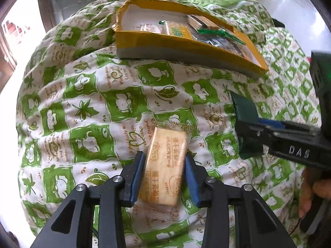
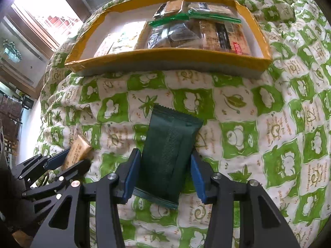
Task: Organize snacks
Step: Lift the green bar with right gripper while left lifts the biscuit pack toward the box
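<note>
The green-and-white printed cloth bed cover (image 2: 248, 107) looks soft. The dark green snack packet (image 2: 167, 155) is matt; the clear-wrapped cheese biscuit pack (image 1: 165, 165) shines.

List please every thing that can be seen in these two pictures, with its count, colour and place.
cheese biscuit pack: one, pale tan, on the quilt, between the left gripper's pads.
dark green snack pack: one, dark green, on the quilt, between the right gripper's pads.
tray: one, yellow rim, white inside, beyond both packs.
snacks in the tray: several, brown, tan and clear wrappers; count unclear.
quilt: one, green and white print, under everything.
left gripper: one, black with blue pads.
right gripper: one, black with blue pads.
hand: one, behind the right gripper.
</note>
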A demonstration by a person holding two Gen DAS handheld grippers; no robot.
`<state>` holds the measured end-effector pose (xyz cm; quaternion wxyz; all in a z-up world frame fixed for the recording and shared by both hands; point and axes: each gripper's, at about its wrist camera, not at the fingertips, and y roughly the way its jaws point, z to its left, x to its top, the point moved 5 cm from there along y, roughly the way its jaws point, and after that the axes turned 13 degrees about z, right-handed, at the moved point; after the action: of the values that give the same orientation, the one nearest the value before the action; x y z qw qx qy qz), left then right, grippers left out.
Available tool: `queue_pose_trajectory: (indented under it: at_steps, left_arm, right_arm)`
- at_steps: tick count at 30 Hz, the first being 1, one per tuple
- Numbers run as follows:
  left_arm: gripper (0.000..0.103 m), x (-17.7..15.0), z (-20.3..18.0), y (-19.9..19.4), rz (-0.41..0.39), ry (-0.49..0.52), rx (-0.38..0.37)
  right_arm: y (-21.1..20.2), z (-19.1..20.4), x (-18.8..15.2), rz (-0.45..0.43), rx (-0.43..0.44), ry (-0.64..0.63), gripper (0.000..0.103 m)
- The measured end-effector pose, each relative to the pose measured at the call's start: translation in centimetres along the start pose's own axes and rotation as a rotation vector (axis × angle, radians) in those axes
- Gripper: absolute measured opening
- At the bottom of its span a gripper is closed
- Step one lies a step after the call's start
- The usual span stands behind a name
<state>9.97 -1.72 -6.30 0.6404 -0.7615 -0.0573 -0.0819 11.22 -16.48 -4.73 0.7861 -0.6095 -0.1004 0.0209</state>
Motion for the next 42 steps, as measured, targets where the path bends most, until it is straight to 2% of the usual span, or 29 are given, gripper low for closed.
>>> queue_pose_trajectory:
  at_steps: [2,15,21,31,42]
  left_arm:
    - [0.04,0.1,0.6,-0.1,0.004,-0.014,-0.011]
    - [0.041,-0.1,0.2,0.1,0.003,0.002,0.043]
    - [0.04,0.1,-0.1,0.2,0.004,0.005,0.046]
    - [0.039,0.1,0.3,-0.3,-0.023,-0.036,0.0]
    - [0.038,0.0,-0.3,-1.0,-0.033,-0.029,-0.028]
  right_arm:
    - [-0.1,-0.1,0.0,-0.006,0.002,-0.003,0.047]
    - [0.0,0.2,0.0,-0.02,-0.002,-0.02,0.047]
    - [0.1,0.2,-0.1,-0.021,0.006,-0.023,0.046]
    - [-1.1,0.1,-0.1,-0.049,0.049,-0.011,0.044]
    - [-2.0,0.1,0.0,-0.067,0.062,-0.009,0.044]
